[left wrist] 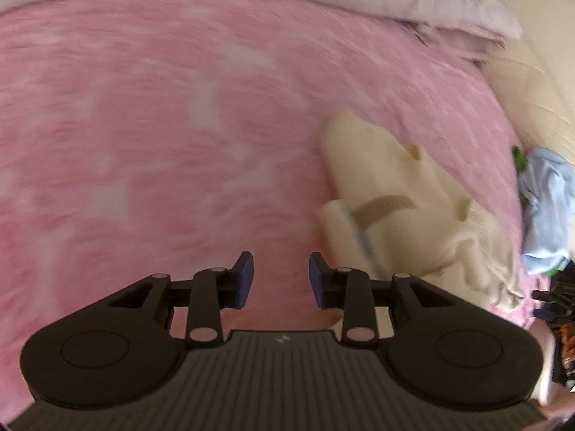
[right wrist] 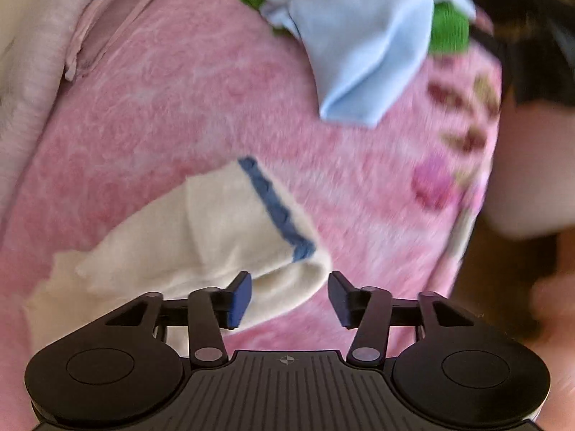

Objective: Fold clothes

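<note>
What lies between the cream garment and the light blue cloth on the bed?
Only bare pink blanket lies between the cream garment and the light blue cloth, in the right wrist view.

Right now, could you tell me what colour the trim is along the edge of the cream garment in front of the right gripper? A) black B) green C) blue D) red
C: in the right wrist view the cream garment carries a blue trim along its edge, ahead of the open right gripper.

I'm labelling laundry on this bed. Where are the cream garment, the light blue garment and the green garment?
cream garment [right wrist: 222, 222]: right wrist view, its flat middle.
light blue garment [right wrist: 363, 54]: right wrist view, its centre fold.
green garment [right wrist: 449, 28]: right wrist view, its exposed patch.
</note>
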{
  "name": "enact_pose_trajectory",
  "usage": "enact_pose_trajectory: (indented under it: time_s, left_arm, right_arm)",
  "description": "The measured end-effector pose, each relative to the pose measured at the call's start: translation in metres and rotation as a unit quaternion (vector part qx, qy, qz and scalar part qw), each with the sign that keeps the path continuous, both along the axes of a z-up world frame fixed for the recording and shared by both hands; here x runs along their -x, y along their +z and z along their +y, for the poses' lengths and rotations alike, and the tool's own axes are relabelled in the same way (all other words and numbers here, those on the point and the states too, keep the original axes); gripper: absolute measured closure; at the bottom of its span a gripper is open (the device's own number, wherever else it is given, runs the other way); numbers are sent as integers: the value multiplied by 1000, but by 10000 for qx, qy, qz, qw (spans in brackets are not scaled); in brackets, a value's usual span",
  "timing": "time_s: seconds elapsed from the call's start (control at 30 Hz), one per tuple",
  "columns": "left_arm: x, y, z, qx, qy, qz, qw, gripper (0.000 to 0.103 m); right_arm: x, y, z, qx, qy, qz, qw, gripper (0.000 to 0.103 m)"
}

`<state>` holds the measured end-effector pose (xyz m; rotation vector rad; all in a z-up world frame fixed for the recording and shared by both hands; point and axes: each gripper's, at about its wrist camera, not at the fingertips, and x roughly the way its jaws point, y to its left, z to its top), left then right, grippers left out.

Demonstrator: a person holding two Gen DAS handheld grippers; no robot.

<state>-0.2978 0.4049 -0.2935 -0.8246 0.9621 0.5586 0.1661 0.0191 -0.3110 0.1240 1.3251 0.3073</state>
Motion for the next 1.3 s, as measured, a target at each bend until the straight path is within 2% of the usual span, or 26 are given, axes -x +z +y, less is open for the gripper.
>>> enact_pose_trajectory:
  time_s: [0.03,0.13,0.17,0.23,0.37,0.43,0.47,0.53,0.57,0.6,0.67,0.73,0.8,0.87,0.9,0.97,1.03,1.13,1.17,1.2,1.23,1.3]
  left_arm:
    - [-11,-7,3,142,-7,-81,9999,74]
    - [-42,-28,15,622,63,-369,9974,71]
    - [-46,-35,18,781,140,-447,9958,66]
    - [-52,-50,25,1101,375,-490,9920,66]
    - [-53,-85,25,1927,993,-656,9740,66]
    - [-55,-101,22,2321,1295,-891,9599,67]
    - [-56,-104,20,2365,1400,-921,9571,67]
    - [-64,-107,17,2190,1329,-970,9617,80]
    - [-67,-105,16,2050,1246,-972,9659,87]
    - [-66,-99,16,1897,1229,-995,9690,91]
    - [-61,-86,16,1597,1248,-1080,9733,93]
    - [-41,-55,16,1142,1418,-1318,9744,94]
    - [-19,-15,20,516,1557,-1513,9748,94]
    - [7,36,23,-231,1821,-1738,9675,95]
    - [24,66,24,-754,1987,-1904,9584,96]
    - [45,90,33,-1305,2116,-1590,9555,96]
    - [66,114,42,-1840,2232,-1256,9490,95]
    - [97,150,56,-2628,2389,-745,9318,90]
    - [104,136,63,-2563,2546,-420,9315,84]
    - [111,121,70,-2481,2704,-87,9302,84]
    - [117,106,78,-2396,2858,245,9275,85]
    - [134,78,76,-2065,3107,623,9257,85]
  right_arm:
    - [11,6,6,-189,-87,117,9997,46]
    - [9,18,15,-699,-37,72,9975,40]
    - [8,20,20,-670,95,-15,9977,35]
    - [7,13,29,-390,273,31,9989,29]
    - [15,-24,27,-449,-79,766,9960,29]
    - [23,-41,28,-561,-270,1000,9930,29]
    - [26,-46,31,-674,-363,983,9922,29]
    - [30,-45,41,-891,-316,693,9931,33]
    - [32,-44,46,-982,-276,554,9932,77]
    - [32,-40,53,-992,-161,451,9939,93]
    - [32,-28,64,-1124,33,191,9935,94]
    - [31,-6,74,-1443,242,-146,9891,94]
    - [28,19,85,-1833,478,-511,9806,95]
    - [25,42,97,-2177,697,-846,9698,95]
    - [21,46,111,-2144,736,-871,9701,96]
    - [12,54,138,-2078,812,-921,9704,96]
    - [2,62,165,-2012,888,-970,9707,96]
    - [-12,70,205,-1813,972,-978,9737,89]
    - [-18,57,212,-1295,841,-654,9858,77]
    - [-18,49,208,-1107,728,-437,9902,66]
    - [-16,40,204,-961,646,-227,9930,61]
    - [9,24,189,-1053,767,132,9914,44]
